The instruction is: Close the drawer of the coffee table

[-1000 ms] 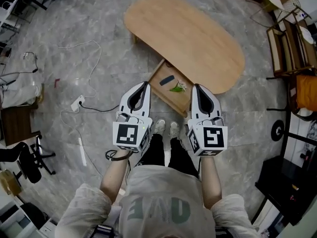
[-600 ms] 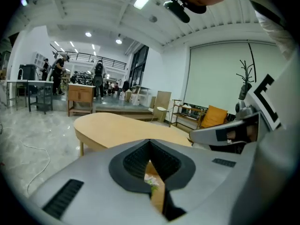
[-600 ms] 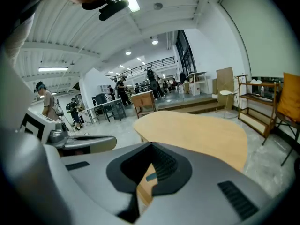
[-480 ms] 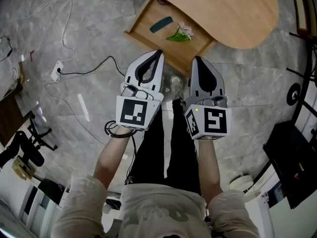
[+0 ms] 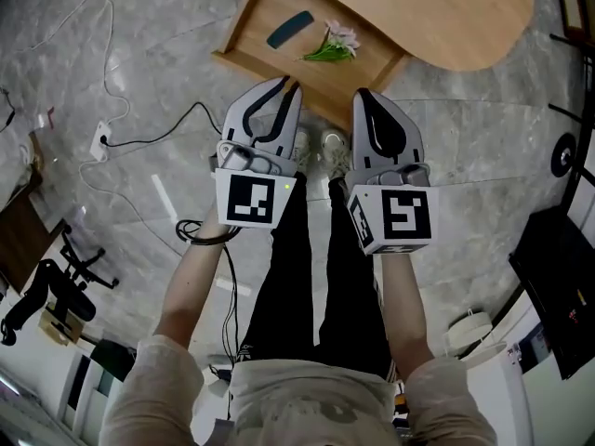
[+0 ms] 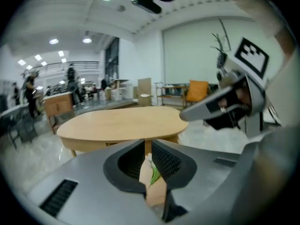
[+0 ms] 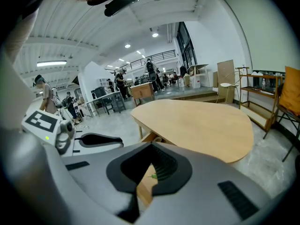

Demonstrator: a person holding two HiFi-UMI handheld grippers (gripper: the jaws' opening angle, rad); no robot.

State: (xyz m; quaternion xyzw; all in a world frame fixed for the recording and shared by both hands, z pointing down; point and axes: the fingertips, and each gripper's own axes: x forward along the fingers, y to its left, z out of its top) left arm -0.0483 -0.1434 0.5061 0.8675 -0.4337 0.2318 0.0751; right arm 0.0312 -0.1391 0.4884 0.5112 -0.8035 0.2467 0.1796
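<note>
The oval wooden coffee table (image 5: 446, 17) stands at the top of the head view. Its drawer (image 5: 256, 26) is pulled out toward me, holding a dark flat object (image 5: 289, 28) and a small sprig of flowers (image 5: 330, 45). My left gripper (image 5: 290, 86) is shut and empty, its tips just short of the drawer's front wall (image 5: 270, 71). My right gripper (image 5: 361, 94) is beside it, also shut with nothing in it. Both point at the table (image 6: 122, 125), which the right gripper view shows too (image 7: 197, 125). The flower shows through the gap behind the left gripper's (image 6: 147, 146) tips.
The person's shoes (image 5: 321, 142) stand on the marble floor just before the drawer. A power strip (image 5: 100, 139) and its black cable (image 5: 158, 133) lie on the floor to the left. A chair (image 5: 46, 295) is at the lower left, dark equipment (image 5: 558, 277) at the right.
Both grippers have sunk toward the floor and now sit closer to the drawer's front. The view has dropped with them, so the table fills the top edge.
</note>
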